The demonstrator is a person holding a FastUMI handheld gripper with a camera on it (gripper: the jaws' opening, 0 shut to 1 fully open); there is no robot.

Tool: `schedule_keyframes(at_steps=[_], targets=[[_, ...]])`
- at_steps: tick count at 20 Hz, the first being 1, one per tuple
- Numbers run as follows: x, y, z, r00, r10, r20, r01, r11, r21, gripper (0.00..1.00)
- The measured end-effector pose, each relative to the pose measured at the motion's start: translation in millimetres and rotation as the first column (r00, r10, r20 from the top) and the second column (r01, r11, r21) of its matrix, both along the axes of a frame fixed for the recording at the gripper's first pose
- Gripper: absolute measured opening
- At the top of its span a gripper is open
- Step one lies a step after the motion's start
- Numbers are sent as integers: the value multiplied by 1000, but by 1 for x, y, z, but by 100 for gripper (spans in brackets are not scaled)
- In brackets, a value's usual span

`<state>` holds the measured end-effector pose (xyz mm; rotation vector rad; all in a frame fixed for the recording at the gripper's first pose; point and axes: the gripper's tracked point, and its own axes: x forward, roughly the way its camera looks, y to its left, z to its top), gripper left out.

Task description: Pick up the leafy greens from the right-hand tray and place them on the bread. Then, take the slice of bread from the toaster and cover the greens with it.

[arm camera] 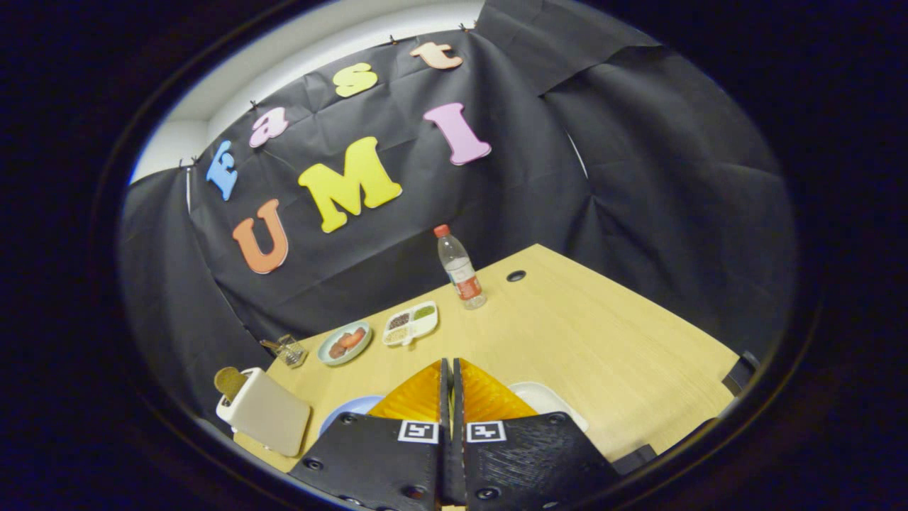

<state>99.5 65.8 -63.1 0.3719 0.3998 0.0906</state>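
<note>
Gripper (451, 369) raised above the table (603, 341), fingers pressed together, holding nothing. Nothing done yet, by the look: bread slice (230, 382) standing in the toaster (266, 415) at near left. White tray (550, 399) just right of the fingers, greens hidden. Both steps left.

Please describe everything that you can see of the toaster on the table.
The toaster is a white box with a smooth, flat, pale side, plastic or metal by its look. It stands upright near the corner of the wooden table, beside the shut gripper and nearer than the small glass jar. A browned slice of bread sticks up out of its top slot. Nothing else touches it; the fingers are apart from it.
</note>
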Motion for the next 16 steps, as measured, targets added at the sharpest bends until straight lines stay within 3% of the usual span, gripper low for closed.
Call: schedule_keyframes(at_steps=[6, 11, 16], targets=[[-8, 88, 22, 995, 79, 56, -79, 997, 6, 0], [-13, 173, 3, 988, 147, 51, -149, 987, 54, 0], [-12, 230, -31, 985, 172, 8, -172, 978, 118, 0]])
